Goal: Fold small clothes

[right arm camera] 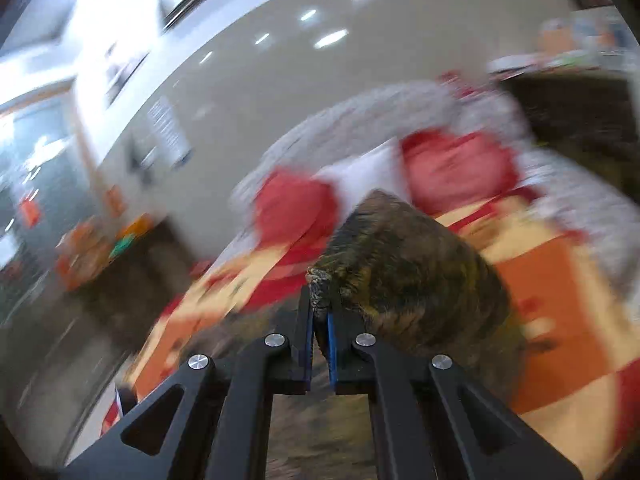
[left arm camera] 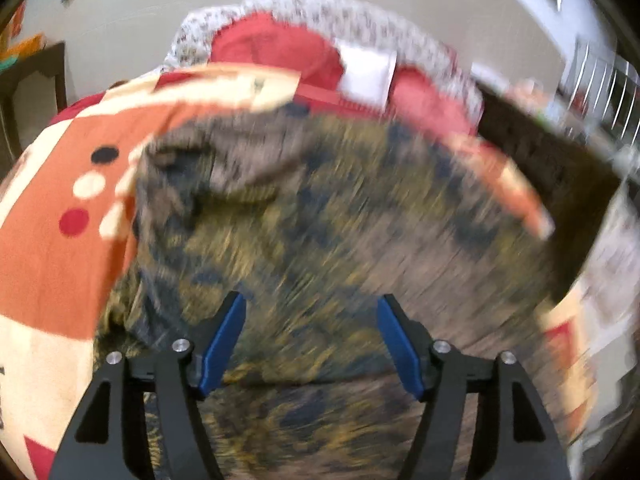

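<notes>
A small patterned garment (left arm camera: 320, 208) in olive, brown and dark blue lies spread on an orange, cream and red cloth (left arm camera: 60, 248). My left gripper (left arm camera: 312, 312) is open just above the garment, jaws wide apart, holding nothing. In the right wrist view my right gripper (right arm camera: 320, 304) is shut on an edge of the same garment (right arm camera: 408, 272), which is lifted into a hump above the cloth (right arm camera: 560, 300). Both views are motion-blurred.
A chair with a floral cover (left arm camera: 320, 8) and red cushions (left arm camera: 276, 48) stands behind the surface, with a white item (left arm camera: 366, 70) on it. A dark table edge (left arm camera: 552, 152) lies to the right. Beige floor (right arm camera: 280, 92) stretches beyond.
</notes>
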Demonstrator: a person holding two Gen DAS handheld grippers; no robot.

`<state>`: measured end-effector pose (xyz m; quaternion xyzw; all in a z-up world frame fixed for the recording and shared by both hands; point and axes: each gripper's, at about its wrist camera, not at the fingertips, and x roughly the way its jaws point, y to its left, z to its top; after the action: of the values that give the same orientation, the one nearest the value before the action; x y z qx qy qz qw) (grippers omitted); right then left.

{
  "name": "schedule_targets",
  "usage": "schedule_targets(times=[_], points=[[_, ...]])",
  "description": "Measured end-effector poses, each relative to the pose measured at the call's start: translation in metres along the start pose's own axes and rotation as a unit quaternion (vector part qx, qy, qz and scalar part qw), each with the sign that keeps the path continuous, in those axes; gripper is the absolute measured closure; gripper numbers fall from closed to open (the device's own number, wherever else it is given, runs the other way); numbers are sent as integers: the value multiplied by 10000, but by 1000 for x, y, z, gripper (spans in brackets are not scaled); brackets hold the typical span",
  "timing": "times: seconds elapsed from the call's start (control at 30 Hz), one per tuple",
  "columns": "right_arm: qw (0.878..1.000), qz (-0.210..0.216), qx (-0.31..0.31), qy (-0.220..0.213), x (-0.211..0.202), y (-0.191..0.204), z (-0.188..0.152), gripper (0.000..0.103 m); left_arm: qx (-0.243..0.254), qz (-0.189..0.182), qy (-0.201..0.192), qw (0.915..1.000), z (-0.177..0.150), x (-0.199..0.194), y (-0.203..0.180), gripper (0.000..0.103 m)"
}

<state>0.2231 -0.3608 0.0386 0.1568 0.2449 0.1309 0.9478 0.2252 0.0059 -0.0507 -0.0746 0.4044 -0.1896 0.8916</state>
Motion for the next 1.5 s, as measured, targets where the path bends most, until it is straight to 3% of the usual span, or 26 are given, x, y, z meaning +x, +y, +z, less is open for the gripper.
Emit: schedule_targets(times=[0.03, 0.1, 0.2, 0.27, 0.33, 0.43, 0.5, 0.67, 0.7, 0.77, 0.83, 1.03, 1.13, 1.2, 1.27, 1.4, 1.5], points=[[9995, 112, -58, 281, 24, 12, -20, 96, -172, -184, -52, 9997, 8, -5, -2, 21], [9968, 149, 0, 789, 63, 23, -57, 96, -313, -416, 51, 9986, 17, -4, -8, 20], [9906, 40, -147, 1358, 96, 36, -109, 96, -481, -872, 461, 9940, 27, 11, -23, 20], [9900, 62, -229, 1393, 97, 45, -127, 96, -579, -1199, 806, 9878, 29, 26, -33, 21], [9903, 62, -325, 1346, 92, 50, -137, 96, -941, -1690, 1363, 9716, 30, 50, -45, 21], [9901, -17, -543, 1295, 88, 57, -142, 96, -1502, -1879, 1989, 9500, 29, 82, -57, 22], [9902, -55, -650, 1235, 83, 61, -144, 96, -1652, -1838, 2283, 9417, 30, 99, -66, 23], [9900, -66, -838, 1134, 77, 72, -142, 96, -1561, -1686, 2409, 9430, 34, 114, -82, 25], [9900, -76, -865, 1112, 76, 73, -141, 96, -1615, -1705, 2407, 9418, 35, 115, -82, 27], [9899, -86, -941, 1056, 71, 76, -141, 96, -1759, -1790, 2445, 9366, 33, 117, -79, 58], [9900, -74, -972, 1021, 68, 77, -142, 96, -1870, -1803, 2544, 9316, 31, 121, -77, 75], [9904, -76, -971, 979, 65, 78, -143, 96, -1761, -1684, 2316, 9418, 26, 110, -73, 99], [9906, -130, -914, 1005, 59, 77, -146, 95, -1517, -1535, 2032, 9551, 26, 93, -71, 99], [9900, -299, -794, 1125, 56, 76, -149, 84, -1337, -1384, 1802, 9646, 30, 79, -63, 100], [9883, -636, -707, 1189, 50, 70, -154, 65, -1107, -1172, 1549, 9747, 35, 61, -52, 100], [9761, -1555, -358, 1477, 51, 45, -165, 64, -740, -825, 1127, 9874, 51, 25, -21, 99], [9757, -1623, -7, 1473, 51, 29, -170, 64, -480, -460, 900, 9937, 61, 8, 5, 99]])
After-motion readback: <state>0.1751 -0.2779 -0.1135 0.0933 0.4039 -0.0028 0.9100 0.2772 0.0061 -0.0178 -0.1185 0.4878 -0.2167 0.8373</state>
